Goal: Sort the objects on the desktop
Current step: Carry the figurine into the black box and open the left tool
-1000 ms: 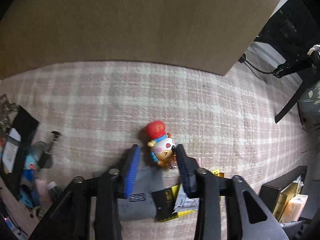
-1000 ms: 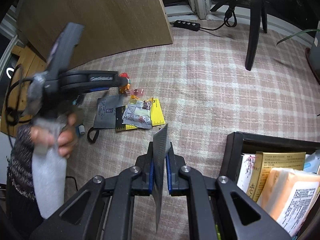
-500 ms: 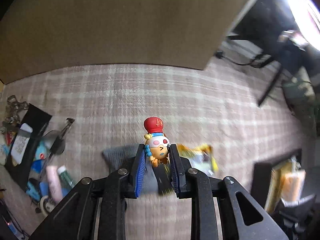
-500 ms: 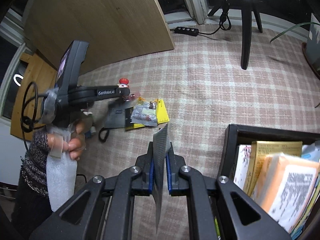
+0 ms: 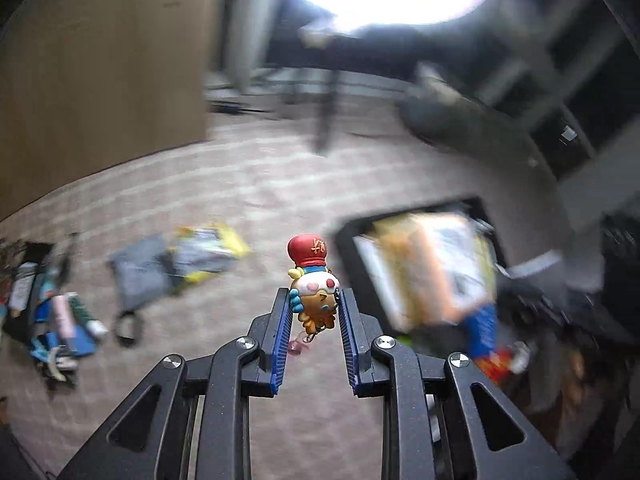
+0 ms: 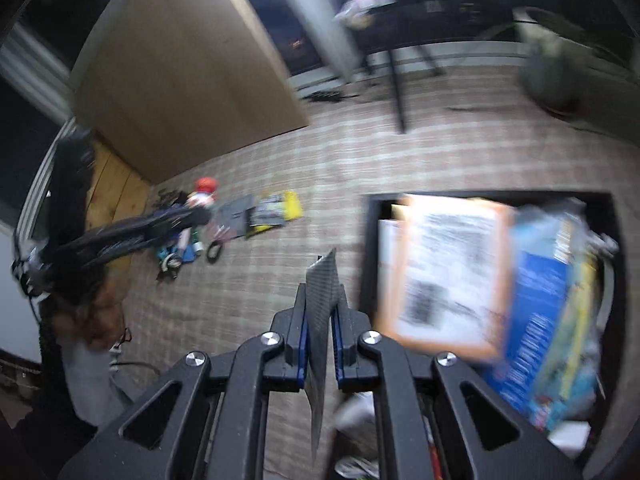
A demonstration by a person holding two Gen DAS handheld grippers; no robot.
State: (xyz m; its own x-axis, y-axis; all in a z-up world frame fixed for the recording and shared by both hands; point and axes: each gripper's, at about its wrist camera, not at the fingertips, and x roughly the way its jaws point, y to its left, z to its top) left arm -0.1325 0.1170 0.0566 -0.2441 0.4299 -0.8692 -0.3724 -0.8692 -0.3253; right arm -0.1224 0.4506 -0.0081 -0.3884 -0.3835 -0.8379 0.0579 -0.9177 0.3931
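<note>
Risk: toy [image 5: 314,280] pinched low in left hand-held gripper [image 5: 314,312] may slip | right hand-held gripper [image 6: 320,312] clamps card [image 6: 322,300], box [image 6: 604,208] at 3 o'clock

Figurine [image 5: 314,280]: red hat, white face with pink cheeks, orange body, held between blue pads [image 5: 282,340]. Card [image 6: 322,316]: dark grey weave. Cloth [image 6: 420,152]: pink and beige plaid; black box [image 6: 500,194] holding orange-edged and blue books.

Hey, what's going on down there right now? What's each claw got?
Left gripper shut on toy figure. Right gripper shut on thin dark card. Black box already crammed full. Nothing blocking.
</note>
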